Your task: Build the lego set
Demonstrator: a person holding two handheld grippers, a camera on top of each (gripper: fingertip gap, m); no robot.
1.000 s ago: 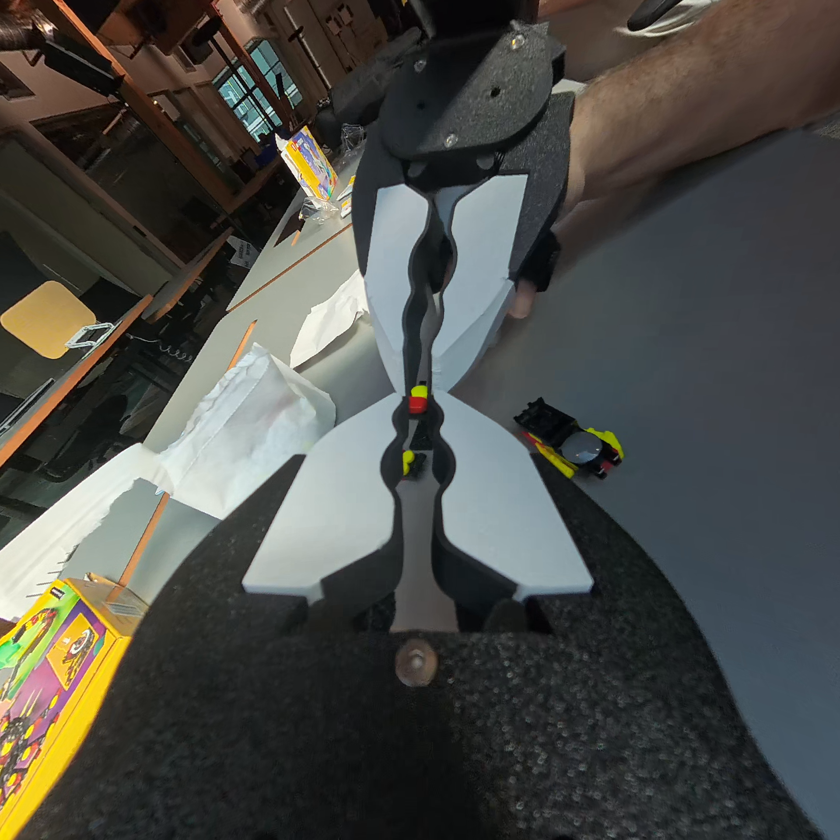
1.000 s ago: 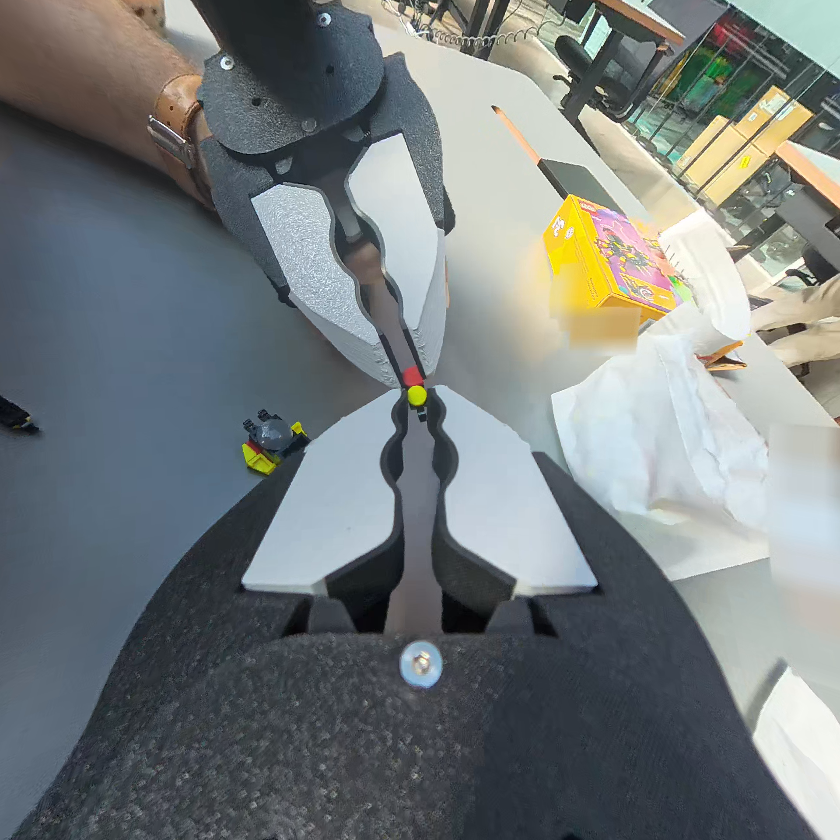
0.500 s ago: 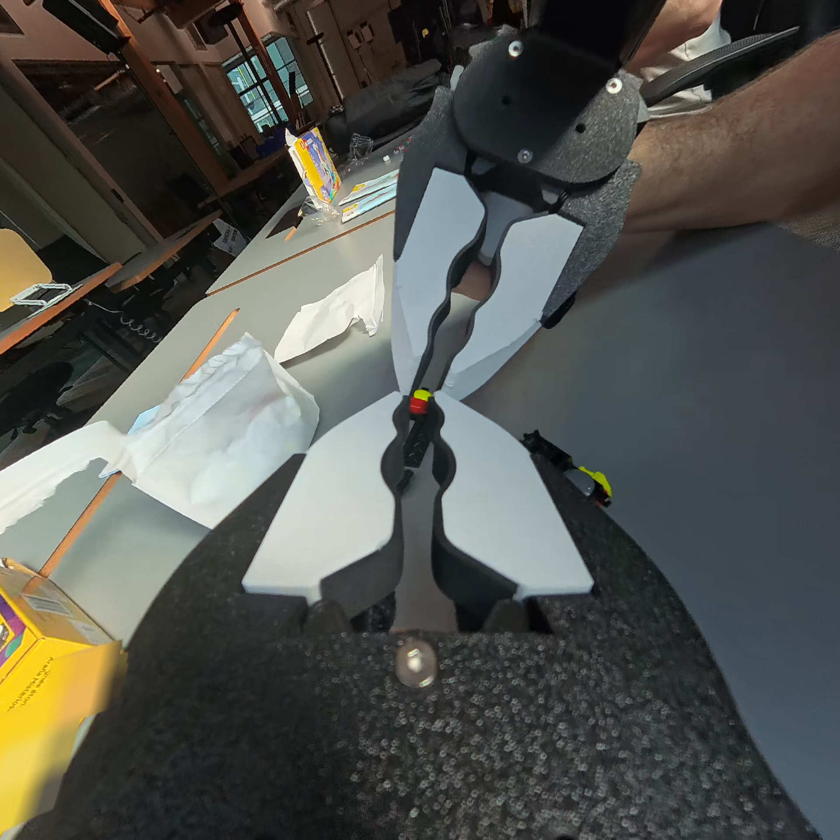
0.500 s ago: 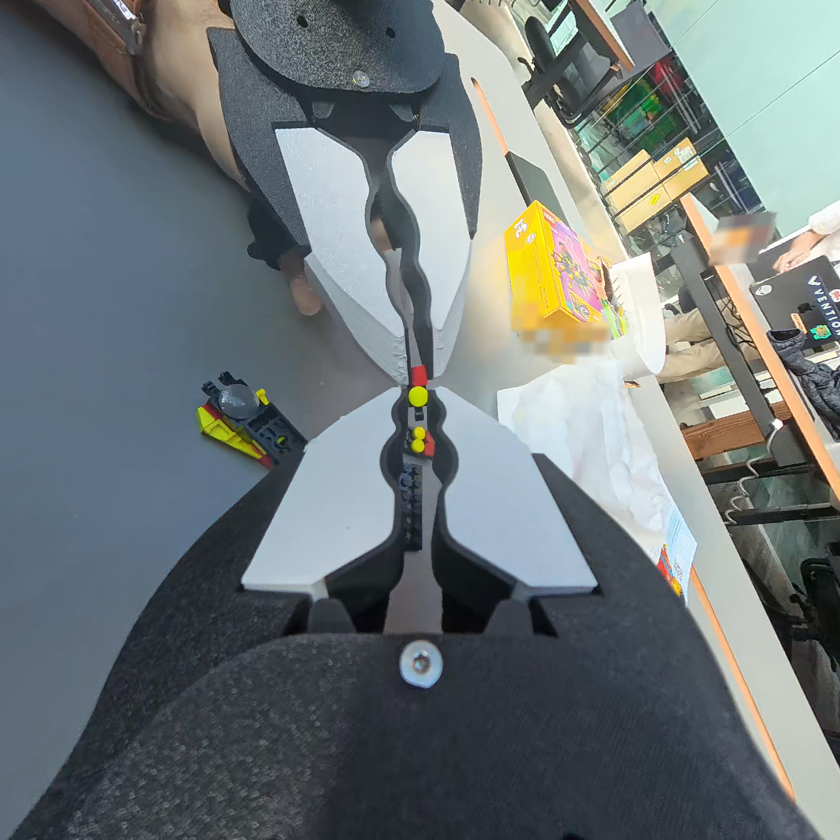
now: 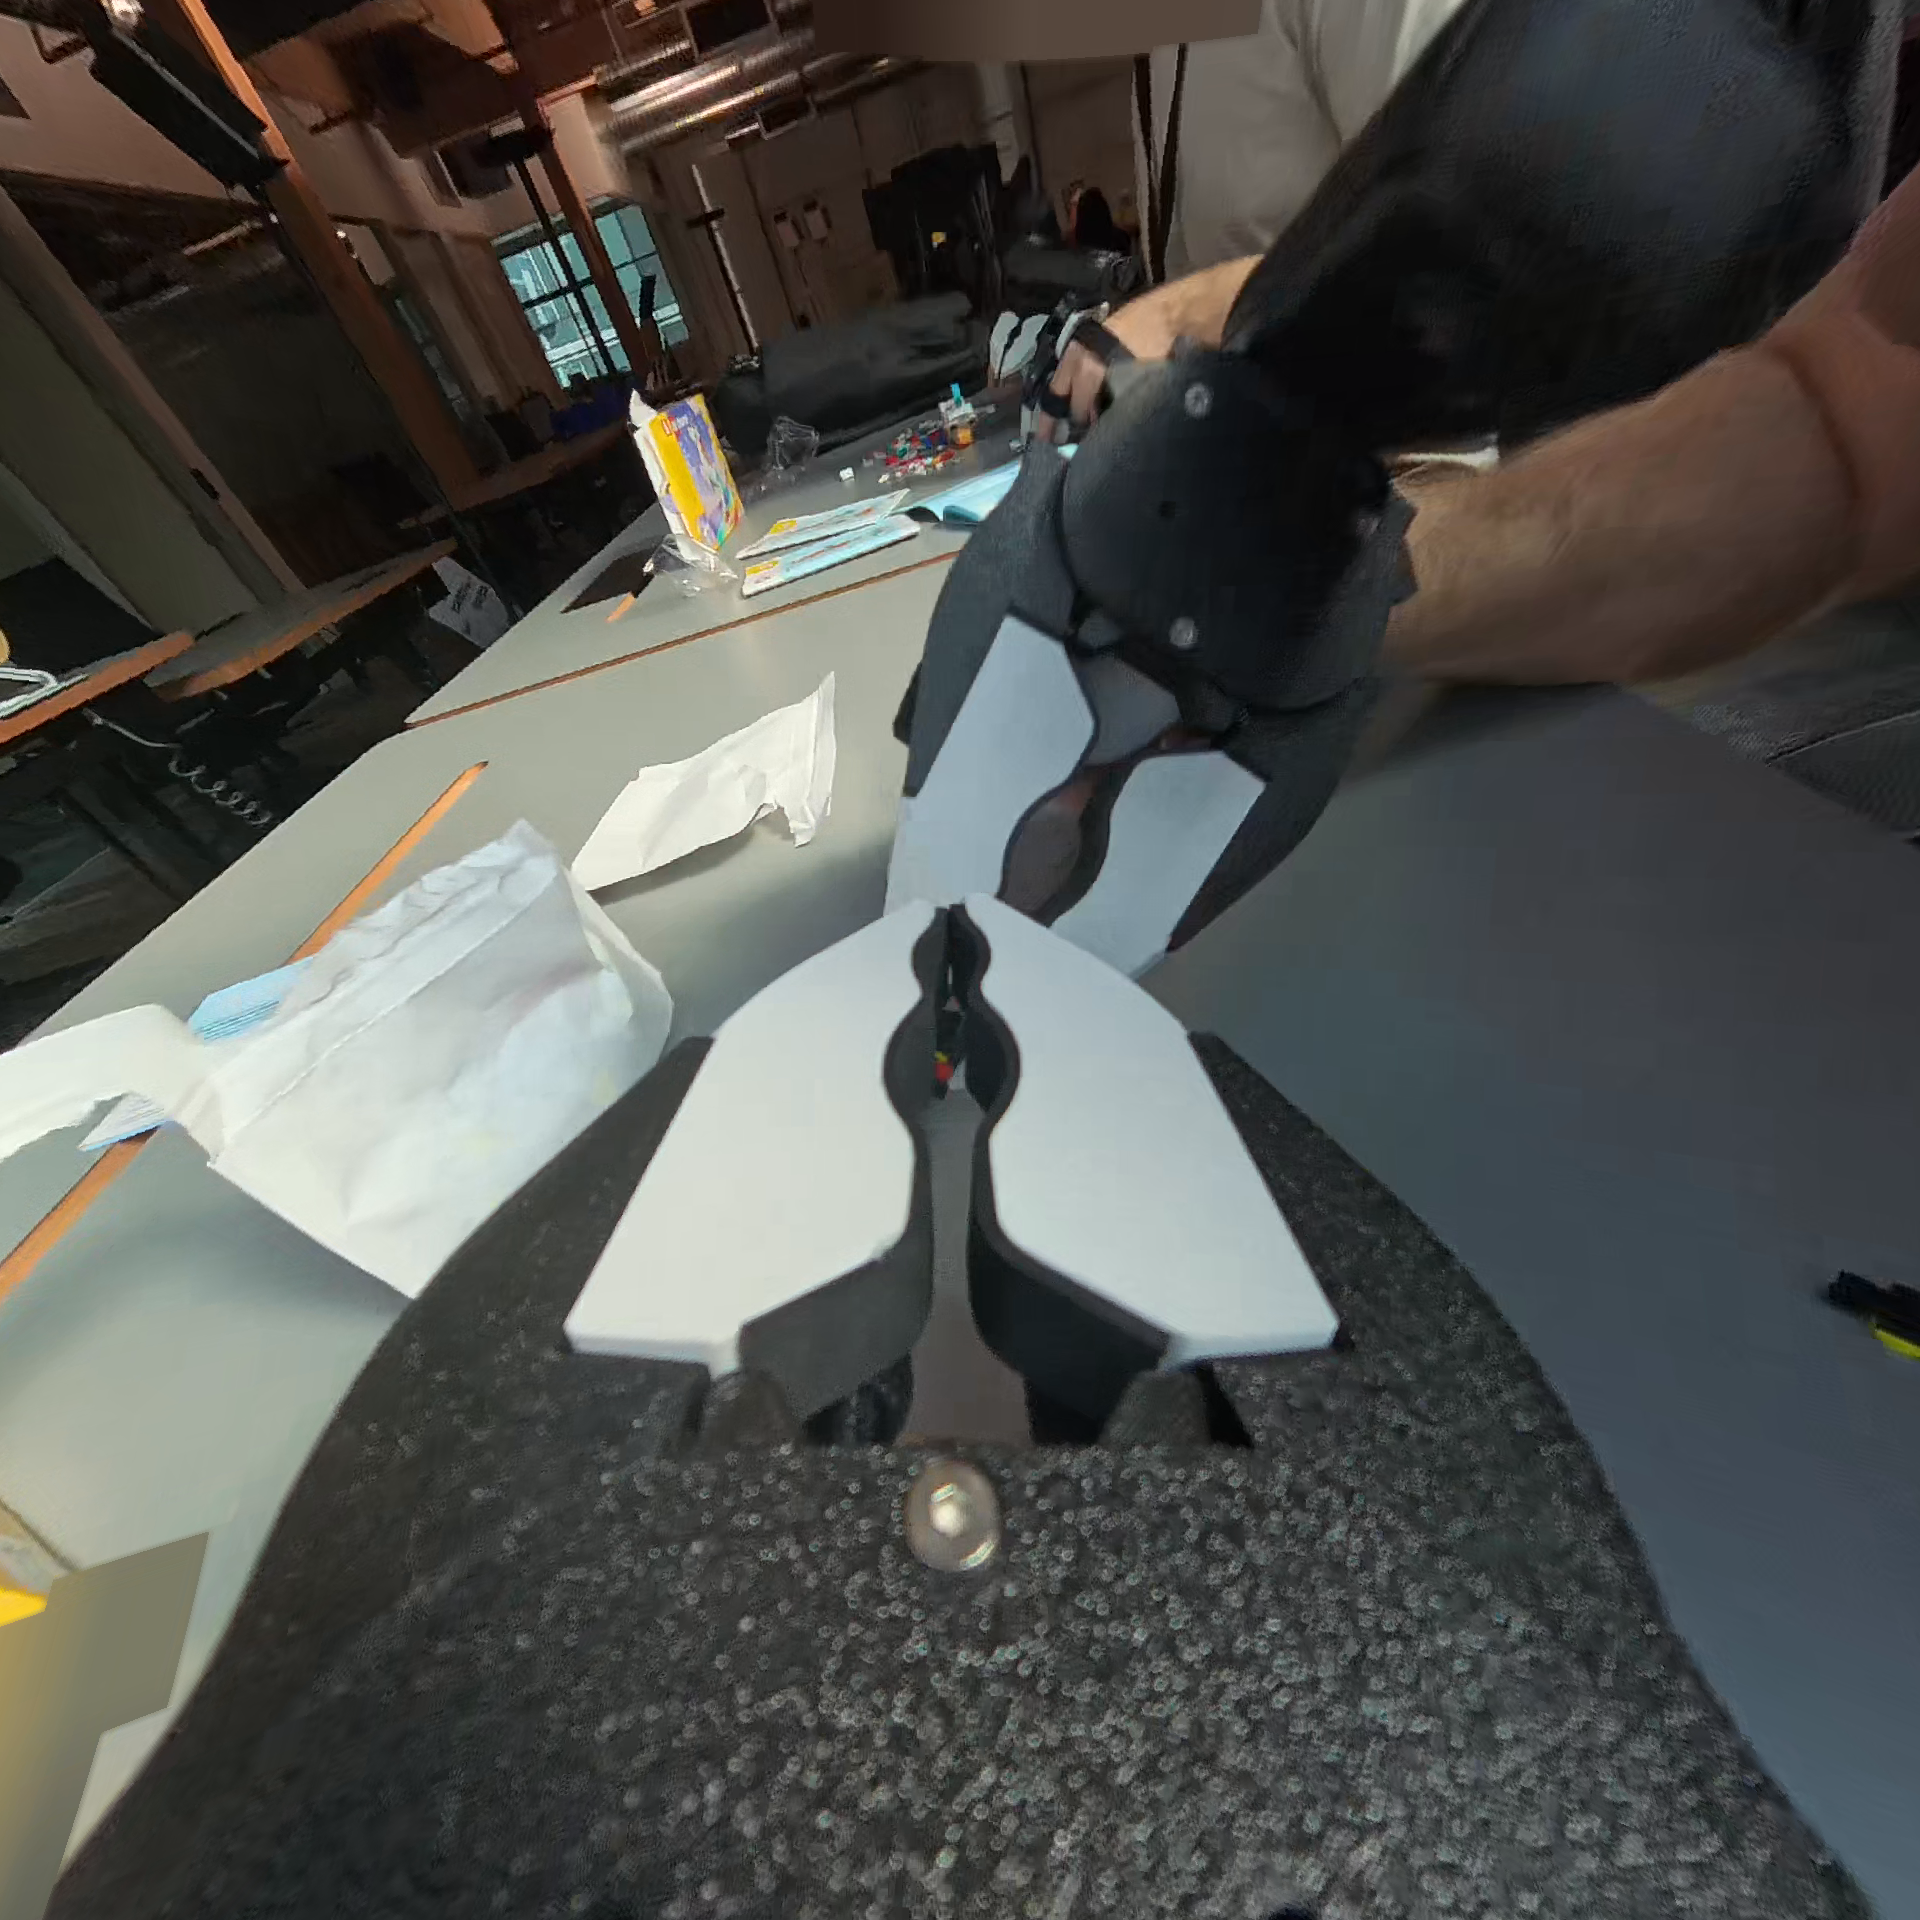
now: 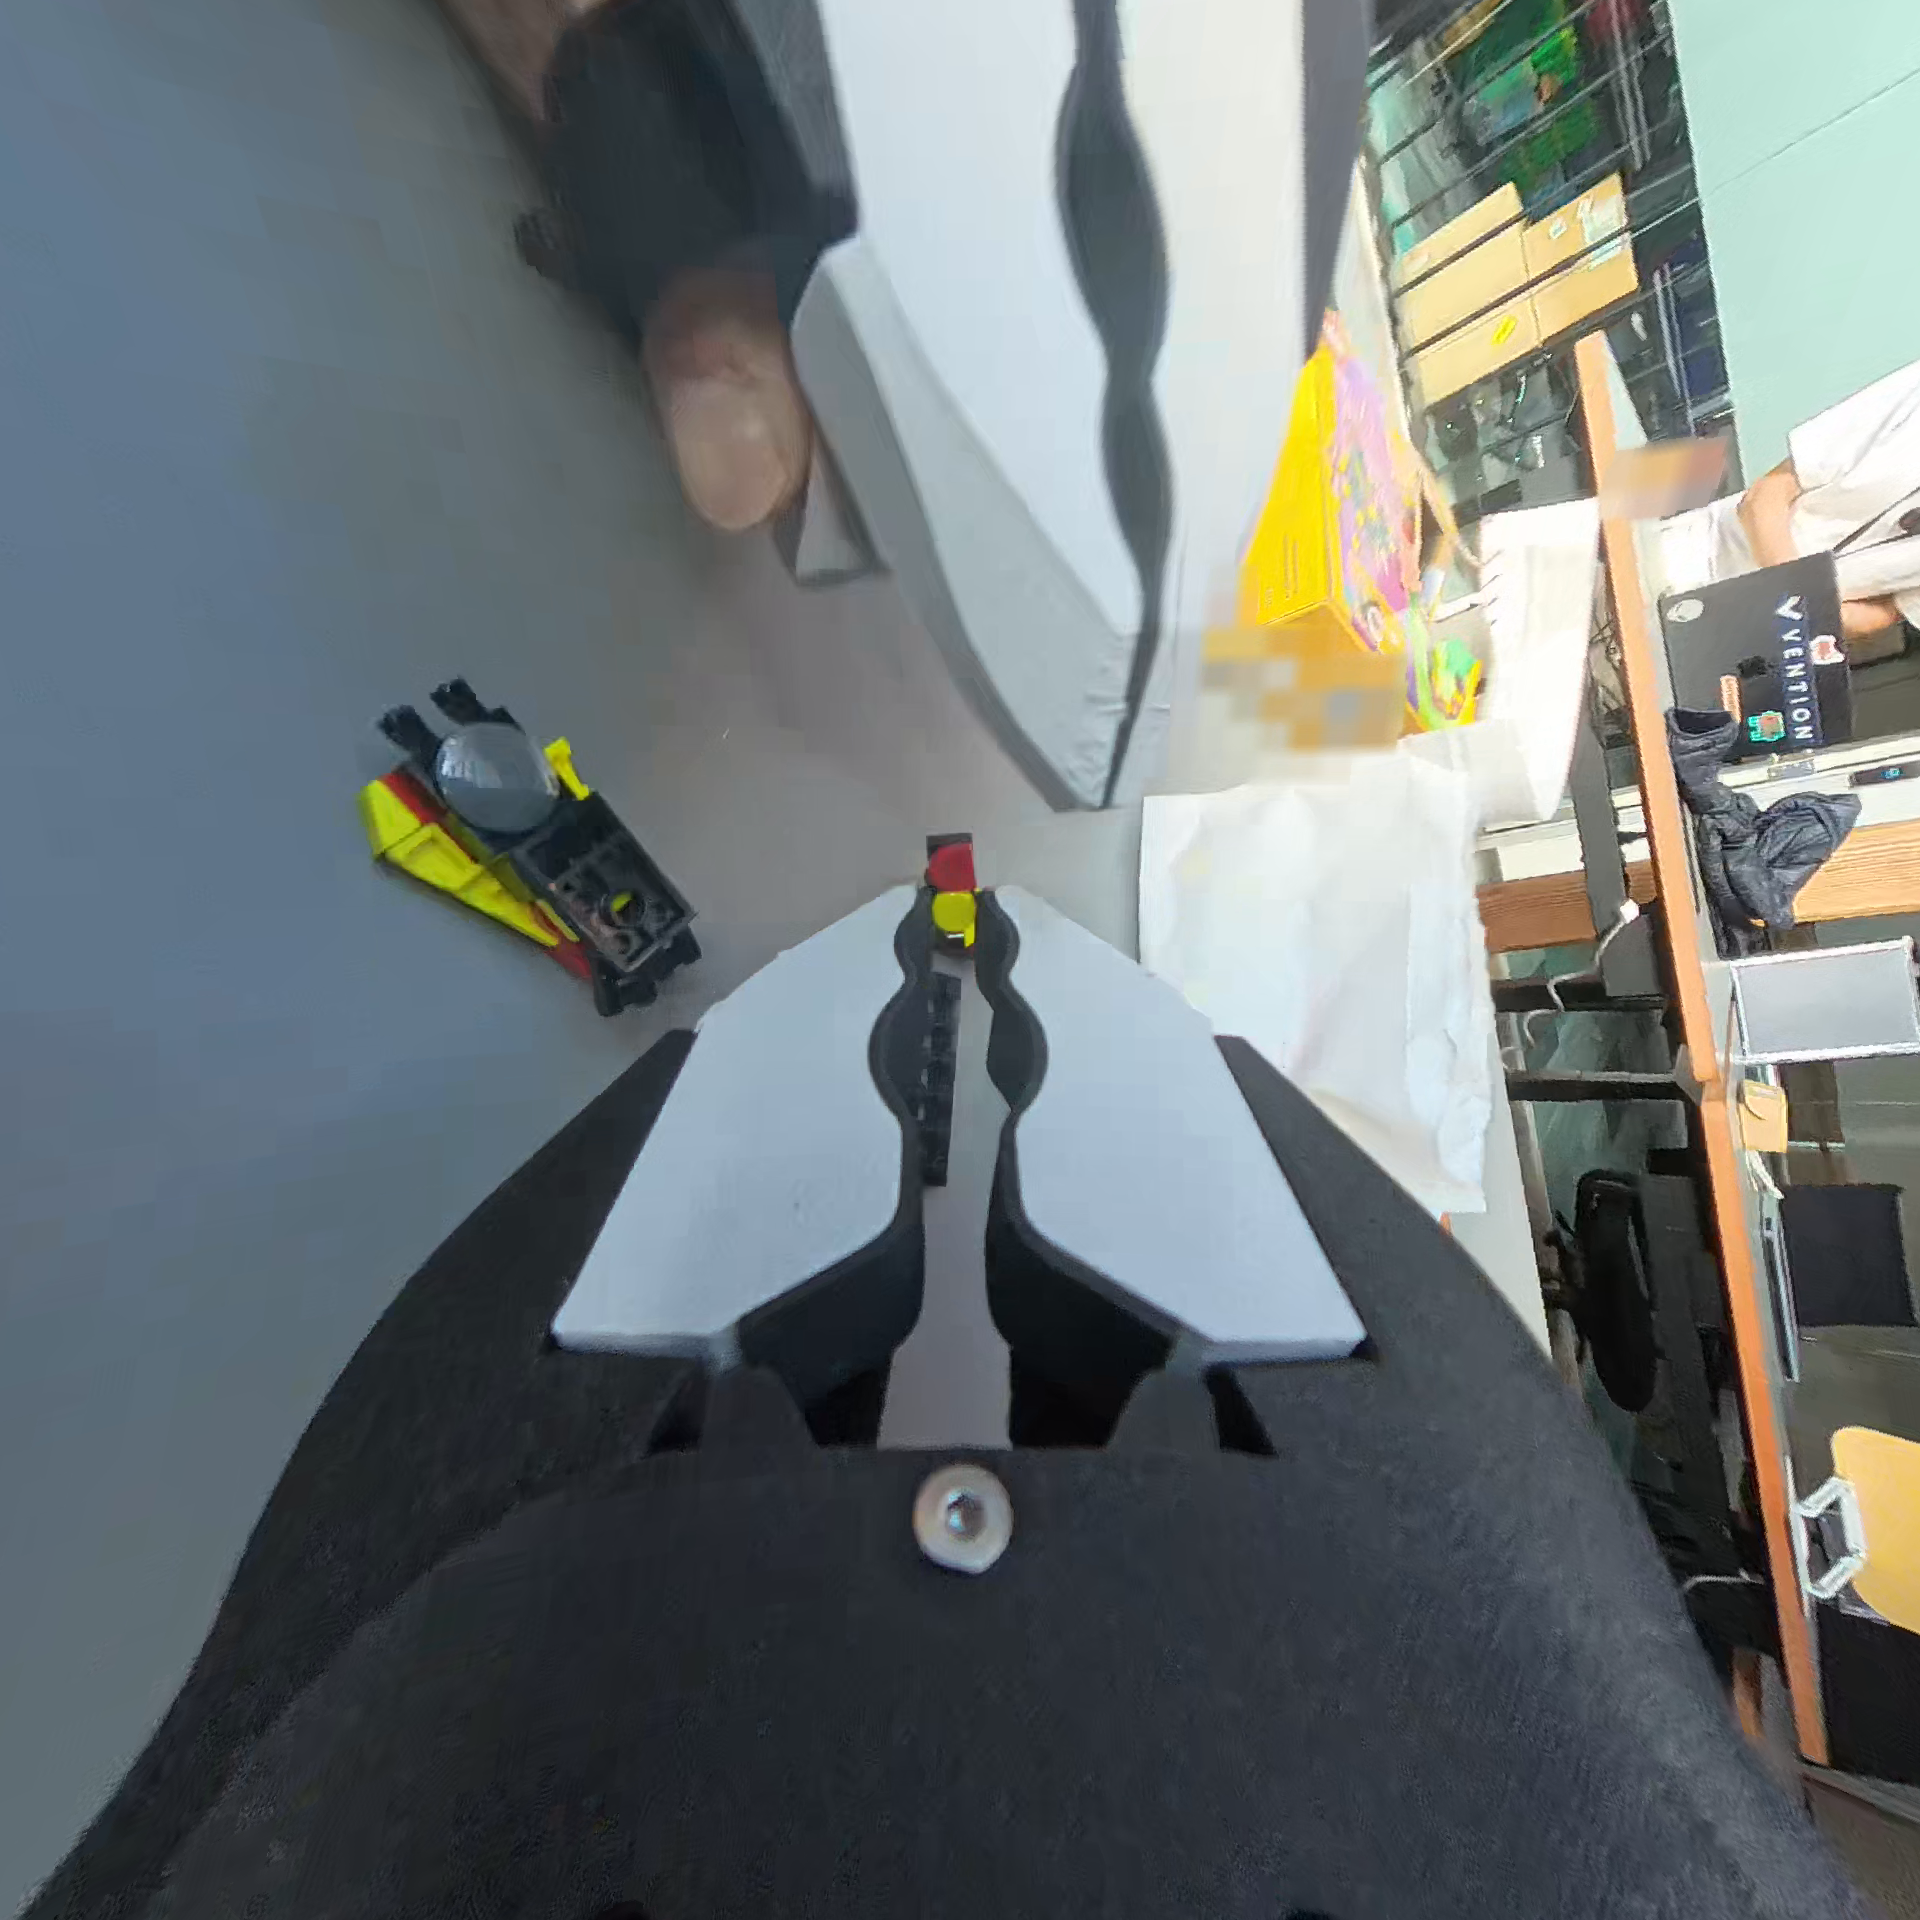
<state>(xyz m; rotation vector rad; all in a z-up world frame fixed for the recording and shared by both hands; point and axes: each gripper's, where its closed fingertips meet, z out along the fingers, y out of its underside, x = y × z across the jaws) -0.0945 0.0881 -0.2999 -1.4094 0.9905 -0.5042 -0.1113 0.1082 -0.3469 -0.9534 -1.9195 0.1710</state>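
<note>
My right gripper [image 6: 951, 902] is shut on a thin black Lego piece [image 6: 935, 1081] whose yellow and red studs [image 6: 951, 868] stick out past its tips. My left gripper [image 5: 951, 920] is shut. A thin dark piece [image 5: 943, 1039] with a red and yellow spot shows in the slit between its fingers. In the right wrist view the left gripper [image 6: 1112, 790] hangs just beyond and to the right of the red stud, apart from it. In the left wrist view the right gripper [image 5: 1029, 904] sits right behind my left tips. A black, yellow and red Lego sub-assembly [image 6: 530, 842] with a grey dome lies on the grey table [image 6: 208, 416].
A white paper bag [image 5: 416, 1039] and a crumpled white paper [image 5: 727, 790] lie left of the grippers. A yellow set box [image 6: 1340, 520] stands past the bag [image 6: 1320, 987]. Booklets [image 5: 831, 530] and another box [image 5: 691, 473] lie at the far end. The sub-assembly shows at the right edge [image 5: 1881, 1314].
The two grippers were tip to tip on the red and yellow studs. The left gripper has now drawn off, and the red stud stays on the right gripper's piece. Both views have tilted.
</note>
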